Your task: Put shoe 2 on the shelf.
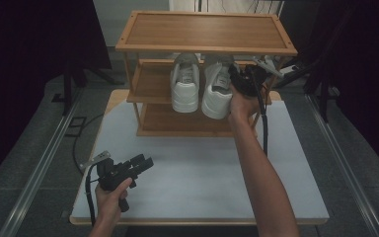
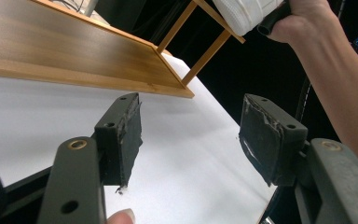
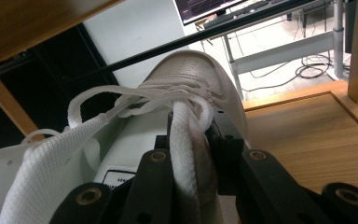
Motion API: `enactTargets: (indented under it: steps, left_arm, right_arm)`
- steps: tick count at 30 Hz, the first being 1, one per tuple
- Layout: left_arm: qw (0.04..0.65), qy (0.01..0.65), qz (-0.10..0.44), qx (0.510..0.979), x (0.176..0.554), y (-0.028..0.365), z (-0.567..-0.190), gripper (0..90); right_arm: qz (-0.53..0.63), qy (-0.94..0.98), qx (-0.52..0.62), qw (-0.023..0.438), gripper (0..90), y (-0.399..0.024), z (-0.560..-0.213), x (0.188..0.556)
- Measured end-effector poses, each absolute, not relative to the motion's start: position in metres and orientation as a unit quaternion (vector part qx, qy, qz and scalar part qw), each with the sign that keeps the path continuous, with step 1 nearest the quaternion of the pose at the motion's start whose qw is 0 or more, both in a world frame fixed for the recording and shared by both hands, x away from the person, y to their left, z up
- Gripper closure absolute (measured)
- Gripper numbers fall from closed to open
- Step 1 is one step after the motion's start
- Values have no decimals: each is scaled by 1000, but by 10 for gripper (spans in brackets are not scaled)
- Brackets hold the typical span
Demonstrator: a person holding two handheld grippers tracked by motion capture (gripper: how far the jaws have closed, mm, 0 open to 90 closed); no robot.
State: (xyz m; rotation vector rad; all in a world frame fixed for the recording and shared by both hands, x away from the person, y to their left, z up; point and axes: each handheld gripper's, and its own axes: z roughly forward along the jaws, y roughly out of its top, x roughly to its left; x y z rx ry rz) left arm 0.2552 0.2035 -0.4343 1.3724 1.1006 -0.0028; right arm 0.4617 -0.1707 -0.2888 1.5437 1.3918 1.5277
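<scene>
The left gripper (image 1: 137, 163) is idling low over the white table (image 1: 202, 182), its jaws spread and holding nothing; ahead of it to the right, the right gripper (image 1: 240, 78) is clamping the tongue of the right sneaker (image 1: 217, 89) on the rack's (image 1: 153, 84) middle shelf, beside its mate (image 1: 185, 84). Judging by this, the shoe is being seated or pulled; next comes a steady slide, minding the shelf above

Dim room: grey floor (image 1: 24, 143), dark curtains (image 1: 34, 34), metal floor rails (image 1: 39, 170), white-topped table (image 1: 197, 182).
</scene>
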Motion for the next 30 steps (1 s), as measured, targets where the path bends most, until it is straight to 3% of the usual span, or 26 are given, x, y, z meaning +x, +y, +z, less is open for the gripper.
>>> enactTargets:
  steps: [11,19,30]
  left_arm:
    - [636,485,-3,600,256,205,-436,383]
    - [634,484,-4,603,256,203,-437,383]
    - [633,485,-3,603,256,203,-437,383]
  right_arm:
    - [573,513,576,277,780,-167,-289,473]
    - [581,534,562,249,594,-163,-291,480]
    - [602,521,564,219,520,-166,-289,478]
